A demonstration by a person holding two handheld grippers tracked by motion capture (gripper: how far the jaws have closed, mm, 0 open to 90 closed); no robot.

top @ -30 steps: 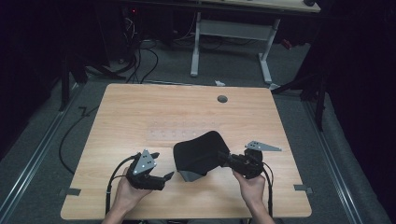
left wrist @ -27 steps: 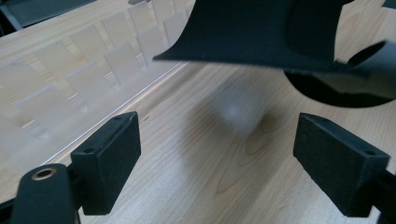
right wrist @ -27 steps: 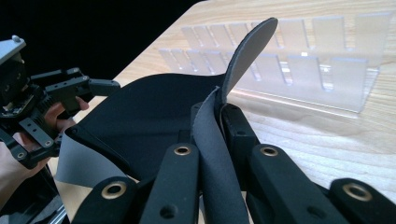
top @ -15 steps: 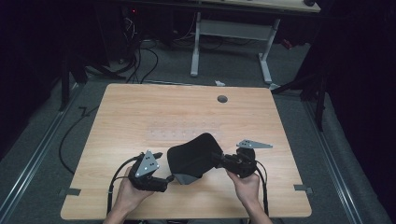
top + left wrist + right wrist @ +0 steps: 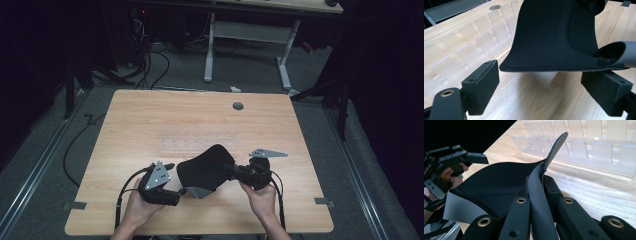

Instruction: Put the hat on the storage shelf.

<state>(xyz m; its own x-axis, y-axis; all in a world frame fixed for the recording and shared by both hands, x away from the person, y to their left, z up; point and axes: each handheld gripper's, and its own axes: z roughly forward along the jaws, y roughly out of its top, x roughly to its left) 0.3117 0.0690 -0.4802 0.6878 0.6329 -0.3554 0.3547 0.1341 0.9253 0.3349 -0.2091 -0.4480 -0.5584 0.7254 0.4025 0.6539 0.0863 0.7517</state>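
Shifted left since earlier, black pad [image 5: 205, 167] bears no readable writing.

A black pad [image 5: 206, 167] of soft, flexible sheet material, perhaps a mouse mat, with a grey underside. It sits toward six o'clock on the wooden table, held up off the surface and curling like a shallow scoop. Its three o'clock edge is pinched and folded upward; at five o'clock a corner flops over, showing grey. The rounded front edge [image 5: 549, 66] hangs free above the wood, casting a shadow
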